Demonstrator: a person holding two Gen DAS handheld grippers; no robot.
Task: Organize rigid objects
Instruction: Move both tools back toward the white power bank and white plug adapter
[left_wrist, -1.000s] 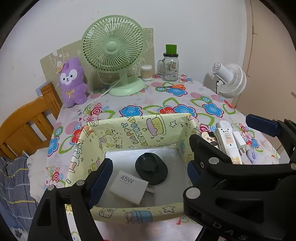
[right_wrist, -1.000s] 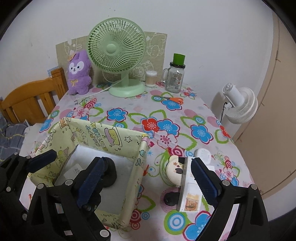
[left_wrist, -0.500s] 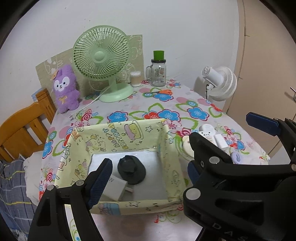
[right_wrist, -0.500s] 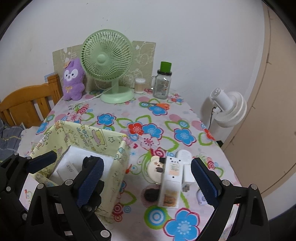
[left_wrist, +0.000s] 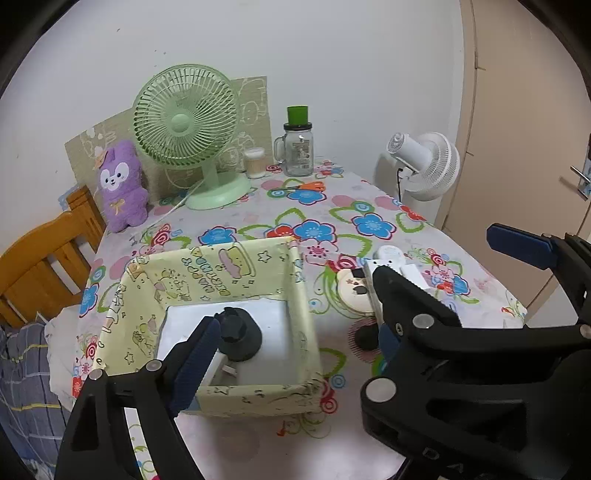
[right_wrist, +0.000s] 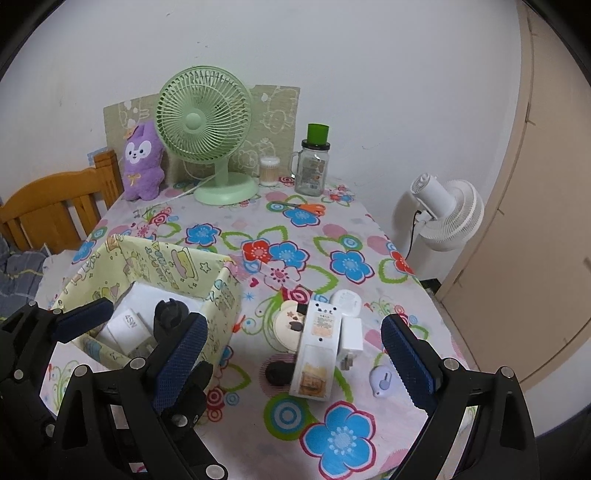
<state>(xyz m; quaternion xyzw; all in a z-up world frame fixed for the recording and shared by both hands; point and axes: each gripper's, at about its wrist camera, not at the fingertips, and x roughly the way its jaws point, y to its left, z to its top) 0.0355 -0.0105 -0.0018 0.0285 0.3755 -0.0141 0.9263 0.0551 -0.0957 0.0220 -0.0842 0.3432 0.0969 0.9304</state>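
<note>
A yellow patterned box stands on the floral tablecloth. Inside lie a black round mount and a white 45W charger. To its right lies a cluster: a white power strip, a round bear-face item, a white adapter, a white round device, a small black object and a pale lilac gadget. My left gripper is open and empty above the box's near right corner. My right gripper is open and empty, above the cluster.
At the table's back stand a green fan, a purple plush, a glass jar with green lid, a cotton-swab tub and orange scissors. A white floor fan stands right, a wooden chair left.
Both grippers have drawn back and risen, so the box and the cluster look smaller and farther. The left gripper has shifted right relative to the box. Both stay open and empty.
</note>
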